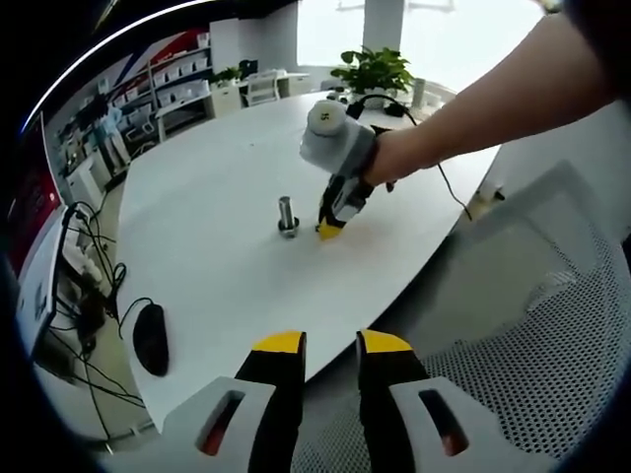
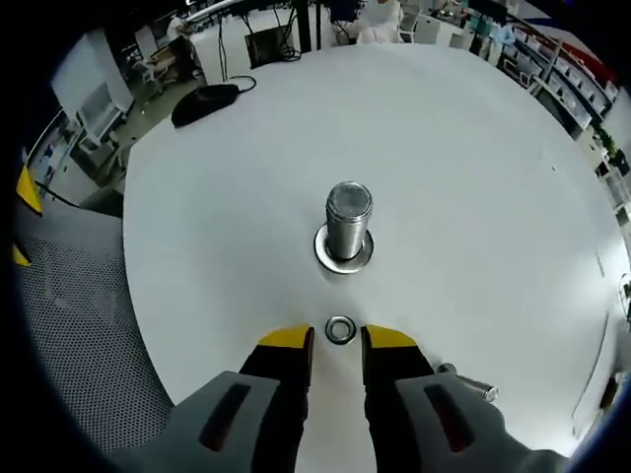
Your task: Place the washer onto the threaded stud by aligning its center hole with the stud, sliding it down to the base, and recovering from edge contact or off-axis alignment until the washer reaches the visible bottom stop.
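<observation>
In the right gripper view a steel threaded stud (image 2: pixel 347 219) stands upright on its round base (image 2: pixel 343 254) in the middle of the white table (image 2: pixel 473 197). A small washer (image 2: pixel 340 329) lies flat on the table in front of the stud. It sits just ahead of my right gripper (image 2: pixel 338 342), whose yellow-tipped jaws stand open on either side without touching it. In the left gripper view the stud (image 1: pixel 287 215) is farther off, and the right gripper (image 1: pixel 328 230), held by a hand, points down at the table beside it. My left gripper (image 1: pixel 331 345) is open and holds nothing, back over the table's near edge.
A loose bolt (image 2: pixel 470 385) lies on the table right of the right jaws. A black mouse (image 1: pixel 150 338) sits by the table edge with cables below. A mesh chair (image 1: pixel 532 345) stands under the left gripper. A potted plant (image 1: pixel 373 71) is at the far side.
</observation>
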`<move>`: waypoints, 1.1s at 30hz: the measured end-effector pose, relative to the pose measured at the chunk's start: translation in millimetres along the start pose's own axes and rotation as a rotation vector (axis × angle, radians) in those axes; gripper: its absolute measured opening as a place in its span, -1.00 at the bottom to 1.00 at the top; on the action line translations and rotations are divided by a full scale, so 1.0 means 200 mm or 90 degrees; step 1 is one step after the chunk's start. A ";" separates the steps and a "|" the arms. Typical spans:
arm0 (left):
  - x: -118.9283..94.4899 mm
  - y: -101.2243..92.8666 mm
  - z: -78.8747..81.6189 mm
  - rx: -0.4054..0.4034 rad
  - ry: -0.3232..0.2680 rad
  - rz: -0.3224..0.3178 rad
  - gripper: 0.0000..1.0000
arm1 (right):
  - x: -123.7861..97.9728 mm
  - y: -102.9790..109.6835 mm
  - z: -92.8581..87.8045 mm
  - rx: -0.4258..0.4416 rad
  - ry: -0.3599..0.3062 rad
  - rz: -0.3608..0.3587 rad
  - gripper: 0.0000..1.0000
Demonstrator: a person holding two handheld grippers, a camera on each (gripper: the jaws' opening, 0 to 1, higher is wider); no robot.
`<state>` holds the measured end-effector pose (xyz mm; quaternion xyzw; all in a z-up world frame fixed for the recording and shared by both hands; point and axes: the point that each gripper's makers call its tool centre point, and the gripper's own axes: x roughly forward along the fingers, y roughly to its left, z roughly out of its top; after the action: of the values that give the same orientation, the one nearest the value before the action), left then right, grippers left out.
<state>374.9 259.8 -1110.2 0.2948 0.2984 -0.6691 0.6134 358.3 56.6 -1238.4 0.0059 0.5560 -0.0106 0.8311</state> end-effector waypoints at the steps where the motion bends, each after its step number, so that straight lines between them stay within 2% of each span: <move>1: 0.00 0.00 0.00 0.000 0.000 0.000 -0.64 | 0.00 0.00 0.00 -0.005 0.003 0.002 -0.56; 4: 0.00 -0.01 0.00 0.002 0.003 -0.002 -0.64 | 0.00 0.00 -0.01 -0.075 0.050 0.022 -0.59; 7: 0.00 0.00 0.00 0.000 0.002 -0.001 -0.64 | -0.01 0.01 -0.02 -0.120 0.093 0.036 -0.60; 10: 0.00 0.01 0.00 -0.001 -0.003 0.004 -0.64 | -0.01 0.02 -0.01 -0.132 0.121 0.033 -0.60; 16: -0.02 0.01 0.00 -0.004 -0.003 0.011 -0.64 | 0.00 0.01 -0.01 -0.227 0.189 0.038 -0.69; 18: 0.00 0.02 0.00 -0.005 -0.002 0.013 -0.64 | 0.00 0.02 -0.02 -0.236 0.202 0.036 -0.69; 21: -0.01 0.02 0.00 -0.007 -0.004 0.016 -0.64 | 0.00 0.02 -0.03 -0.248 0.217 0.031 -0.69; 25: -0.01 0.01 0.00 -0.006 -0.004 0.013 -0.64 | -0.01 0.01 -0.04 -0.235 0.222 0.021 -0.70; 33: -0.01 0.02 0.01 -0.006 -0.009 0.017 -0.64 | -0.03 0.02 -0.04 -0.208 0.185 -0.013 -0.71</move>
<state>379.7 259.4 -1108.1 0.2911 0.2931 -0.6617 0.6257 348.3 60.5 -1236.8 -0.1332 0.6643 0.0723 0.7320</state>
